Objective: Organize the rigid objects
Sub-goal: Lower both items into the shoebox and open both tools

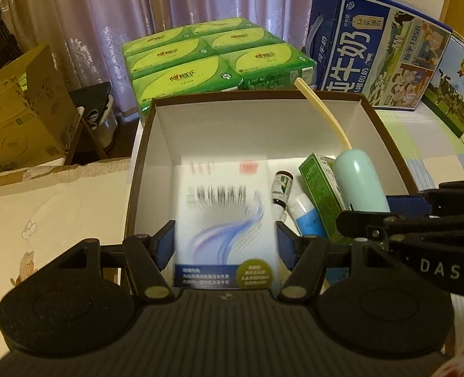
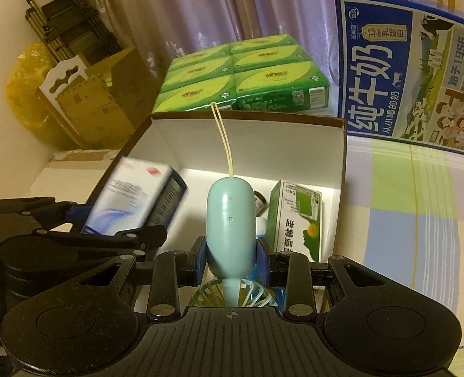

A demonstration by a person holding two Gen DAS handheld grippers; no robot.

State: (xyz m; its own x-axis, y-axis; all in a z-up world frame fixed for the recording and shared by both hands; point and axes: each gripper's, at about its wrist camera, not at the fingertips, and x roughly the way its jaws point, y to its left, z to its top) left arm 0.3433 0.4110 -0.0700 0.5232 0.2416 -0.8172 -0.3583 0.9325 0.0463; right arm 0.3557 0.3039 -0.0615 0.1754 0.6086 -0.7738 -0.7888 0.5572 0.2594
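Over the open box (image 1: 144,144), the left gripper (image 1: 225,235) pinches a light, stiff white carton (image 1: 222,213) by its sides, the right gripper's (image 2: 232,260) jaws clamping a smooth, slippery fan (image 2: 230,223) handle.

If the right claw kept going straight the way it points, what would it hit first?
Probably the white floor of the open box: the right claw, gripping the pale blue fan, points down into it beside the green carton. Depth is unclear.

Home living space: lilac curtains (image 1: 112,15), patchwork tablecloth (image 2: 420,188), stacked tissue packs (image 1: 213,53), milk carton case (image 2: 401,69), and cardboard boxes (image 1: 21,110) alongside.
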